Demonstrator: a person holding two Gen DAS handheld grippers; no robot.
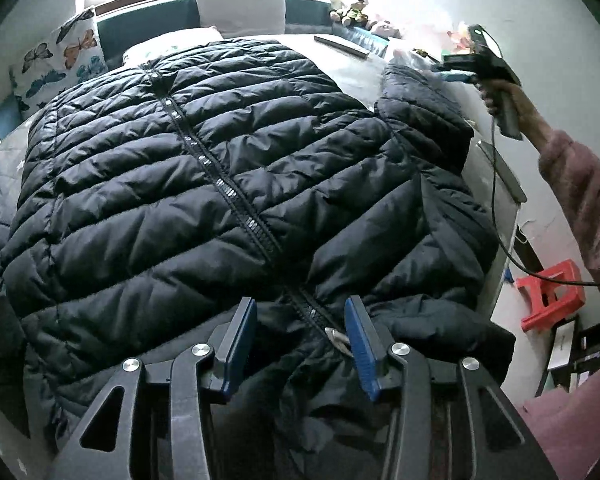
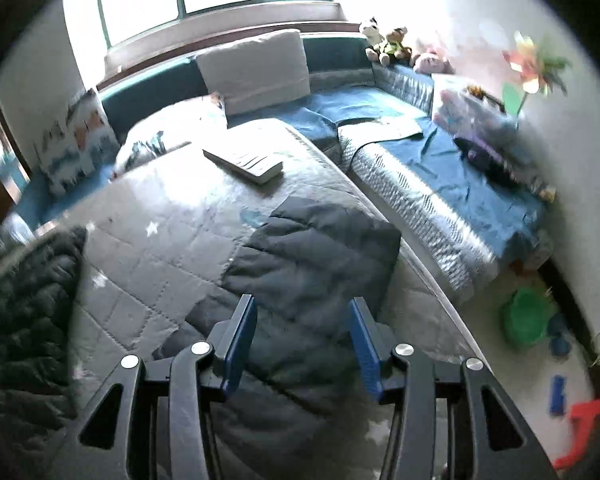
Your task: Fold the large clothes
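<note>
The black quilted puffer jacket (image 1: 220,184) lies zipped and spread flat on the grey quilted bed (image 2: 160,216), its sleeve (image 2: 312,248) stretched toward one o'clock; by my reading, no fold is made yet. The left tool (image 1: 300,336) hovers spread over the collar zipper at six o'clock, gripping nothing. The right tool (image 2: 302,336), also spread and empty, hangs above the sleeve.

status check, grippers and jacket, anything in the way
Left gripper open over zipper. Right gripper open above sleeve. Jacket flat, unfolded. Book beyond.
</note>
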